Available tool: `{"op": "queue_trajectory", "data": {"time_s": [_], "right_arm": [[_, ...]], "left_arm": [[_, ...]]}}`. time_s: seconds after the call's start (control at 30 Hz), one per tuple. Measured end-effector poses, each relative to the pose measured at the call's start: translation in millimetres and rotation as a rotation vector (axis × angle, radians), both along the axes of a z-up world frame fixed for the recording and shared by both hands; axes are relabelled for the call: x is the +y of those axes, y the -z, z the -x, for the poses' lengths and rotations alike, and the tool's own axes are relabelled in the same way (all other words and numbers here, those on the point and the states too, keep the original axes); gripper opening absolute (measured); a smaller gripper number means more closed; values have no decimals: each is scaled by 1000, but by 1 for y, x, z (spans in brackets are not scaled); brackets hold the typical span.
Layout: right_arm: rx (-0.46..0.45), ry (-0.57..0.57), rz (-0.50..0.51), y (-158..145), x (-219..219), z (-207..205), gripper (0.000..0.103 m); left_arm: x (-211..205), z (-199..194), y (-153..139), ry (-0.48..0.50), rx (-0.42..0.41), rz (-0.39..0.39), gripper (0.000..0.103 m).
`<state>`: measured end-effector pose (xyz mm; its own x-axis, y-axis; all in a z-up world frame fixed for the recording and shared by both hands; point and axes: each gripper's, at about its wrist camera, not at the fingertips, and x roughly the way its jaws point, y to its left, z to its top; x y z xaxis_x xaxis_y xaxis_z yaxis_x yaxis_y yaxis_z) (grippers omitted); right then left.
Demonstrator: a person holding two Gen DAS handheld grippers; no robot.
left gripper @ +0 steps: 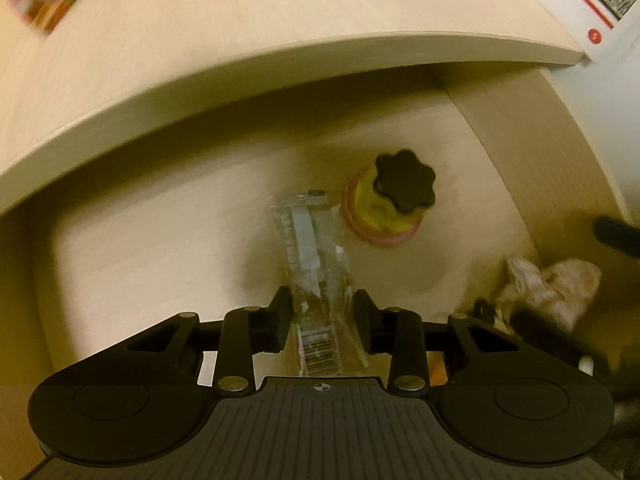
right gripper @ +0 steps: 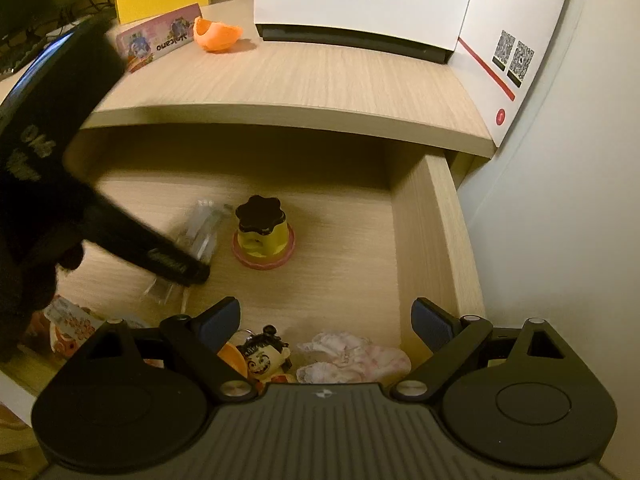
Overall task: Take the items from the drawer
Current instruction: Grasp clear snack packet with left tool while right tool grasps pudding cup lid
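Observation:
The open wooden drawer [right gripper: 432, 240] holds a clear plastic packet [left gripper: 310, 248] and a yellow toy pot [left gripper: 384, 208] with a black flower-shaped lid and a pink base. My left gripper [left gripper: 320, 312] is shut on the packet, which runs lengthwise between the fingers and pokes out ahead of them. In the right wrist view the left gripper [right gripper: 192, 270] reaches in from the left, with the blurred packet [right gripper: 202, 228] at its tip, just left of the pot [right gripper: 262, 236]. My right gripper [right gripper: 326, 316] hovers open over the drawer's front, holding nothing.
At the drawer's front lie a small figurine keychain [right gripper: 264, 354], pink lacy cloth [right gripper: 352, 356] and an orange-printed snack bag [right gripper: 72, 328]. On the desktop [right gripper: 320, 76] stand a white box [right gripper: 360, 0], an orange piece [right gripper: 216, 34] and a card pack [right gripper: 160, 40].

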<state>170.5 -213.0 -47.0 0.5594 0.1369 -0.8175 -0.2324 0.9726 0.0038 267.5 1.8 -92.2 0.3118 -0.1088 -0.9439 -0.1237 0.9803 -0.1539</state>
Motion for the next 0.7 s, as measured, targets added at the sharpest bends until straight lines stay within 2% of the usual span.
{"op": "queue_trajectory", "data": {"time_s": [0.2,0.4,0.5,0.7], "right_arm": [[8,-47,-8,-10,11,-22,94],[86,-167,27,1,48,-54,94],[127,-171,18,7,58,-72,92],[199,-170,41,24,69,-101,72]], "left_arm": [[21,38,-21,-33,-29,18,34],[48,65,-37,-113,-66,58,34],[62,72,-41,-134,-85,77,34],[79,78,-46,-153,-108,119,34]]}}
